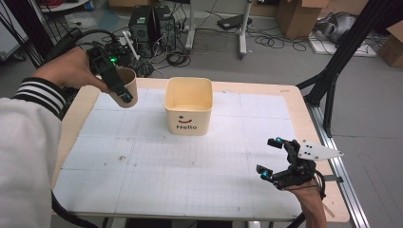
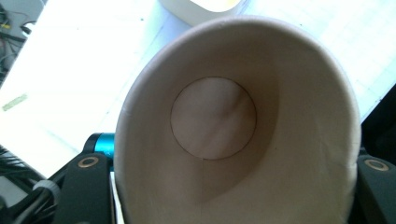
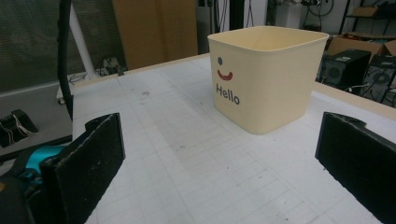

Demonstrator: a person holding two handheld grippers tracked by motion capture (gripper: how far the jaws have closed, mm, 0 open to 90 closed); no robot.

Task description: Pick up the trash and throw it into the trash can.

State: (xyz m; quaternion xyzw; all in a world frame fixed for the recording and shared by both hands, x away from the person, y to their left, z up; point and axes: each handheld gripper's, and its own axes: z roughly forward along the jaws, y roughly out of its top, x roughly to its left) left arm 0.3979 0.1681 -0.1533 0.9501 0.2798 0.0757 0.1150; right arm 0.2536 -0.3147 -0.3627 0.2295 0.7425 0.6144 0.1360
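Observation:
A brown paper cup (image 1: 129,85) hangs above the table's far left, tilted, with my left gripper (image 1: 121,88) shut on its wall. In the left gripper view the cup (image 2: 233,121) faces the camera mouth-first, and its inside looks empty. A cream square tub (image 1: 188,104) with a smiley and "Hello" printed on it stands at the table's middle back, to the right of the cup. My right gripper (image 1: 271,156) rests open near the front right corner, holding nothing. In the right gripper view the tub (image 3: 268,77) stands ahead between the wide-apart jaws.
The table (image 1: 166,175) is covered with white gridded paper. Behind it on the floor are computer towers (image 1: 152,23), tangled cables and cardboard boxes (image 1: 297,16). A black stand leg (image 1: 332,61) rises past the table's right edge.

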